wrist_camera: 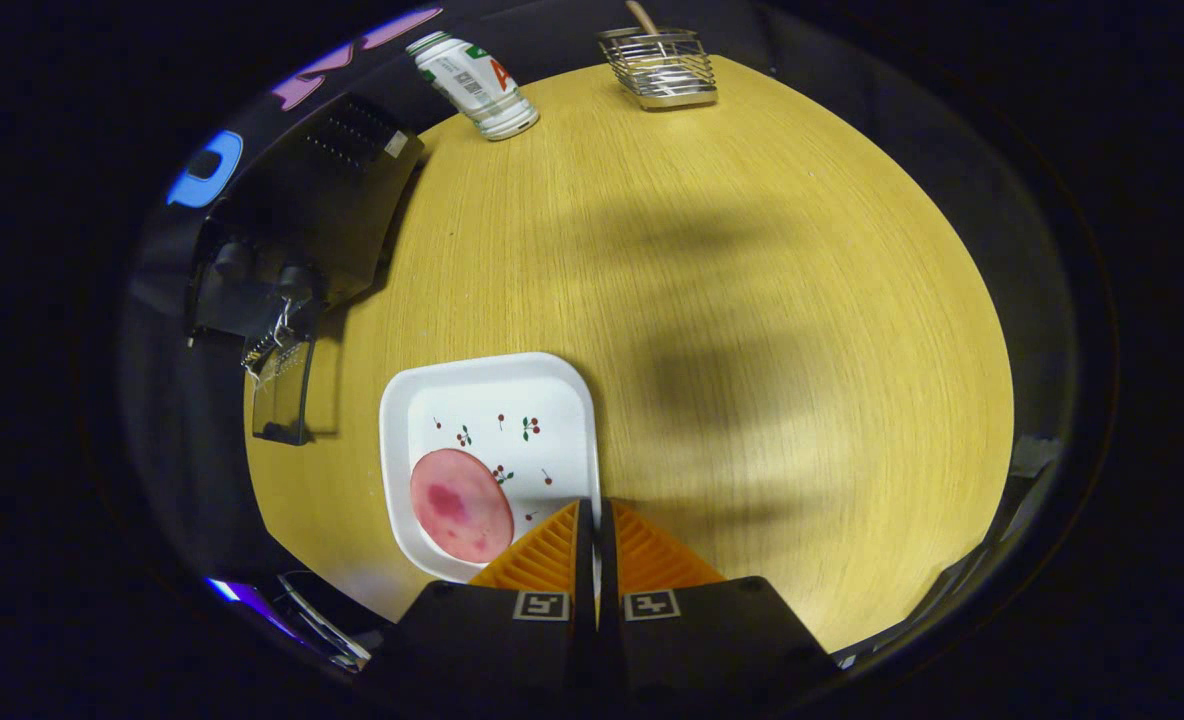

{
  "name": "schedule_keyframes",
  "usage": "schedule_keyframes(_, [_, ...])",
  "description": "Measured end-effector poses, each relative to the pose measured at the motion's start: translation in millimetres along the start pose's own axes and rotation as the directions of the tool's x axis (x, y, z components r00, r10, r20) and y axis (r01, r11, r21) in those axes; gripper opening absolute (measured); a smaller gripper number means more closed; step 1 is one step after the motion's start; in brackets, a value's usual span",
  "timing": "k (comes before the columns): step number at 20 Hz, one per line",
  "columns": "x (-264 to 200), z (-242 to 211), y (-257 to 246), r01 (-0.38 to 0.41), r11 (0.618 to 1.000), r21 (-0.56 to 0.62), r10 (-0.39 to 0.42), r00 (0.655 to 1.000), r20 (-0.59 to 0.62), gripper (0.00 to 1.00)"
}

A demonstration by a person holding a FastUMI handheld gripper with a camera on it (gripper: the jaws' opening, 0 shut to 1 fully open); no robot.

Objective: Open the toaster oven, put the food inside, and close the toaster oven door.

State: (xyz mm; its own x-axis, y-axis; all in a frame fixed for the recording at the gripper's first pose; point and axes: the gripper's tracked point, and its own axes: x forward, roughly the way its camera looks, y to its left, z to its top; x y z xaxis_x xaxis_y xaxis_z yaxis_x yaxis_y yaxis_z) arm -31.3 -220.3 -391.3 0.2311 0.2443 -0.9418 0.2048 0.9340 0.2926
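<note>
A white square plate [492, 420] with small cherry prints lies on the wooden table [752, 350], carrying a round pink slice of meat [460, 505] on its near left part. My gripper [594, 512] is shut on the plate's right rim; a thin white strip of that rim shows between the two orange fingers [547, 555]. The black toaster oven [302, 220] stands on the left side of the table, beyond the plate. Its glass door [282, 395] is folded down and open, and two knobs [297, 280] show on its front.
A white can [477, 85] with a green and red label lies tilted at the far edge of the table, behind the oven. A wire basket [660, 68] holding a wooden utensil stands at the far side. Bare tabletop stretches to the right of the plate.
</note>
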Motion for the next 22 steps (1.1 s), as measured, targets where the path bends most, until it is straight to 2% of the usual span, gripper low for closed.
schedule_keyframes(3, [1, -14, 12, -0.081, 0.992, 0.1, 0.079, 0.997, 0.019, 0.05])
schedule_keyframes(6, [-6, -27, 26, -0.151, 0.965, 0.216, 0.142, 0.988, 0.058, 0.05])
schedule_keyframes(12, [-27, -48, 44, -0.223, 0.897, 0.381, 0.169, 0.971, 0.171, 0.06])
schedule_keyframes(16, [-51, -66, 61, -0.282, 0.837, 0.47, 0.178, 0.951, 0.254, 0.06])
schedule_keyframes(22, [-87, -88, 115, -0.385, 0.762, 0.521, 0.206, 0.907, 0.368, 0.06])
